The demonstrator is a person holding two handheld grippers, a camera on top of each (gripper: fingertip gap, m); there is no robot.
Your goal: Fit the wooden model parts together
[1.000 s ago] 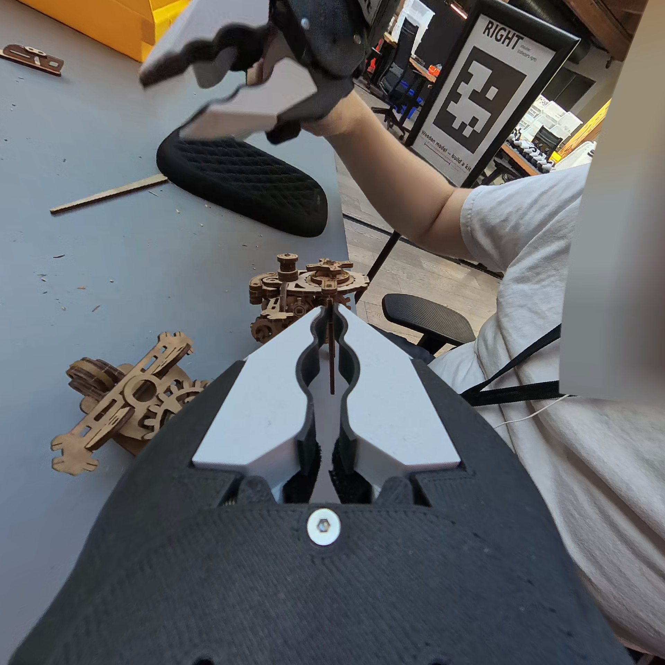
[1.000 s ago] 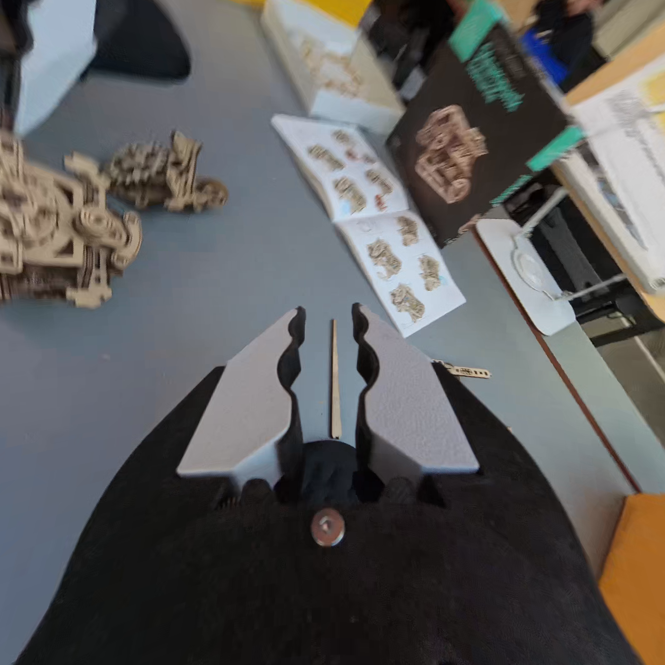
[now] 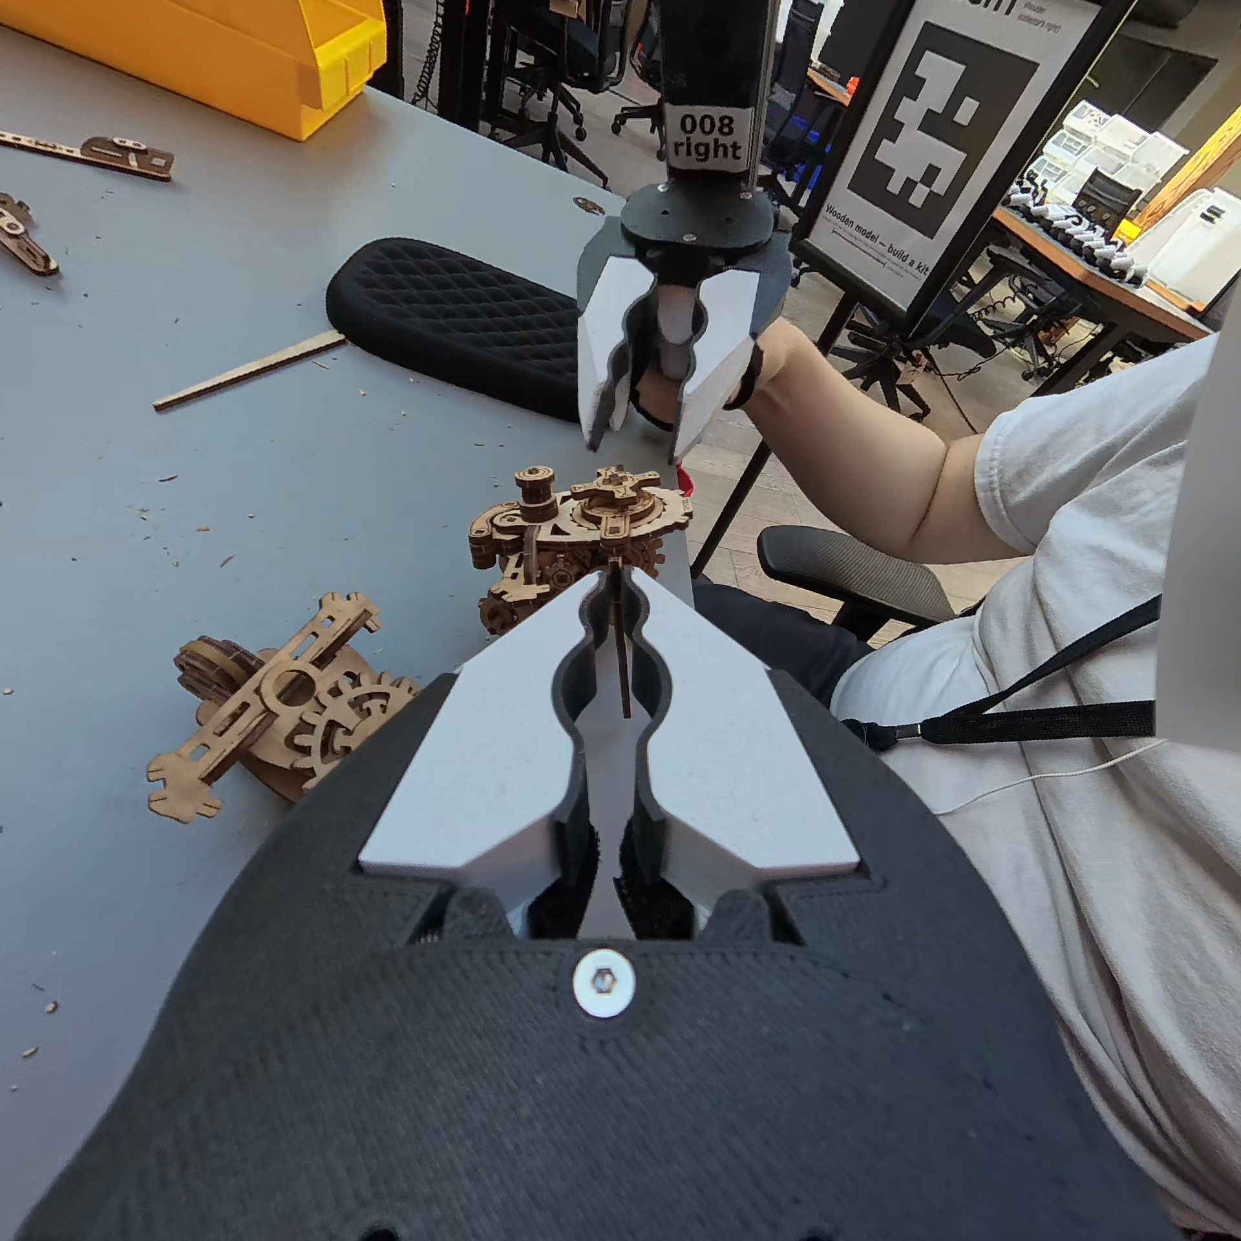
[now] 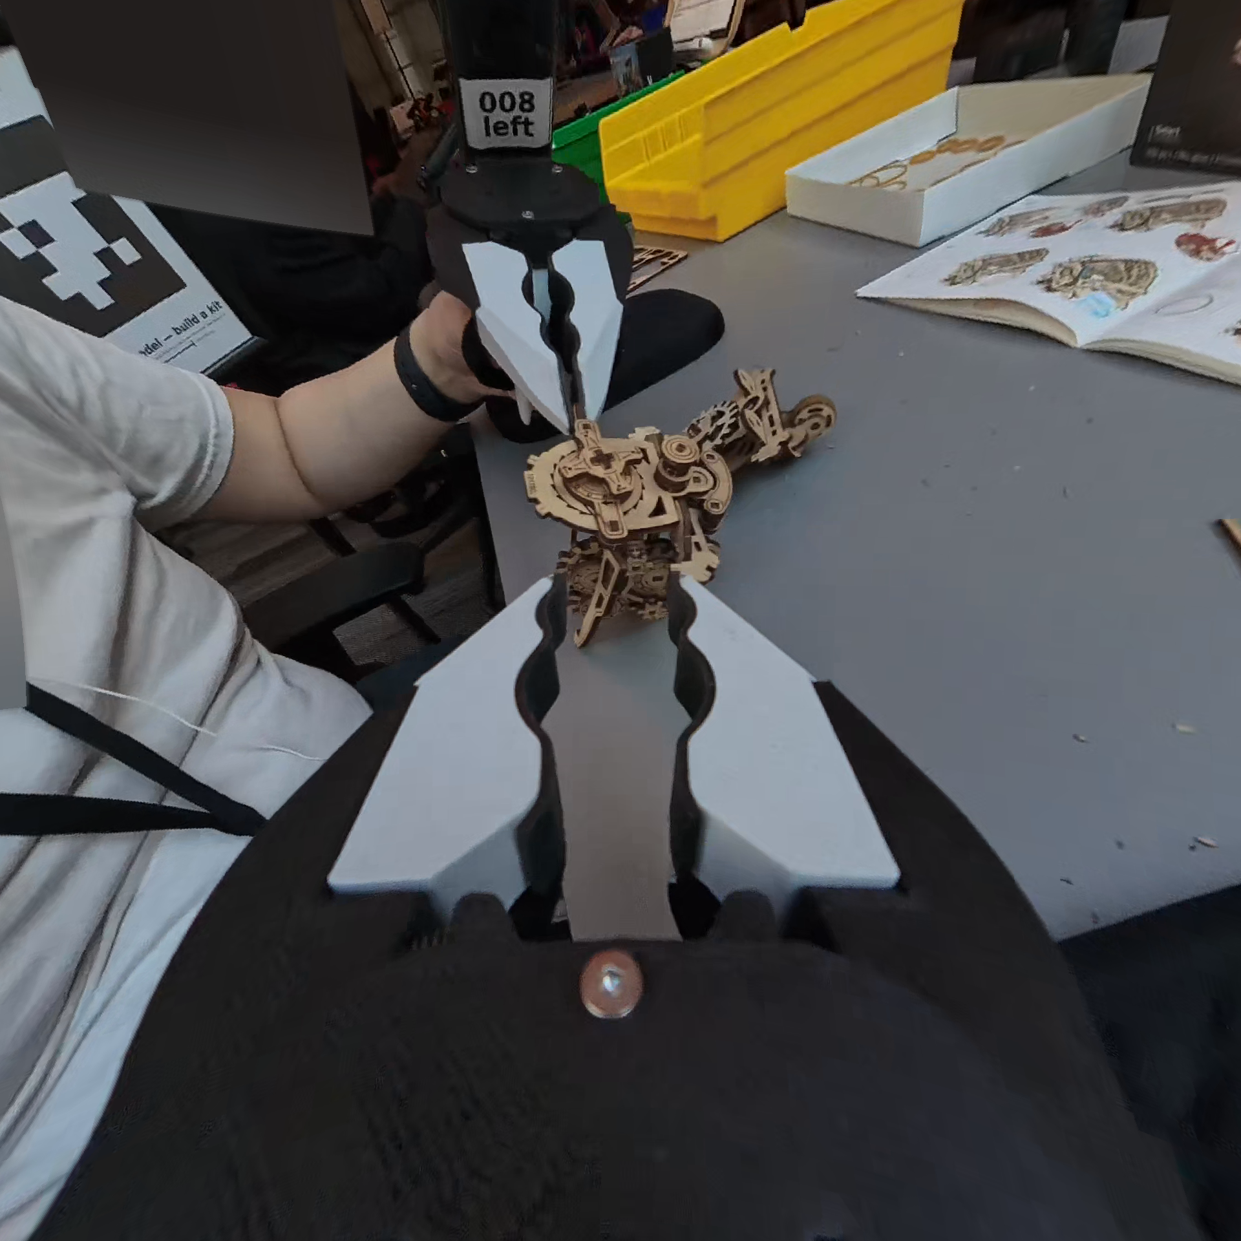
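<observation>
A wooden gear model (image 3: 581,530) stands near the edge of the grey table (image 3: 201,470). My left gripper (image 3: 614,581) is shut on a thin wooden piece (image 3: 621,645), seen edge-on, whose tip meets the model's top. In the right wrist view the left gripper (image 4: 576,420) touches the cross-shaped top of the model (image 4: 624,497). My right gripper (image 4: 614,594) is open and empty, its fingers on either side of the model's base. In the left wrist view it (image 3: 631,443) hangs just above the model. A second wooden sub-assembly (image 3: 268,698) lies to the left.
A black pad (image 3: 456,322), a loose wooden stick (image 3: 248,369) and a yellow bin (image 3: 201,54) lie farther back. An open booklet (image 4: 1074,282) and a white box (image 4: 940,168) sit at the right. The person's torso and a chair are beside the table edge.
My right gripper has swung from above the booklet side of the table to the model and now straddles its base. The left gripper still holds the thin piece in place.
</observation>
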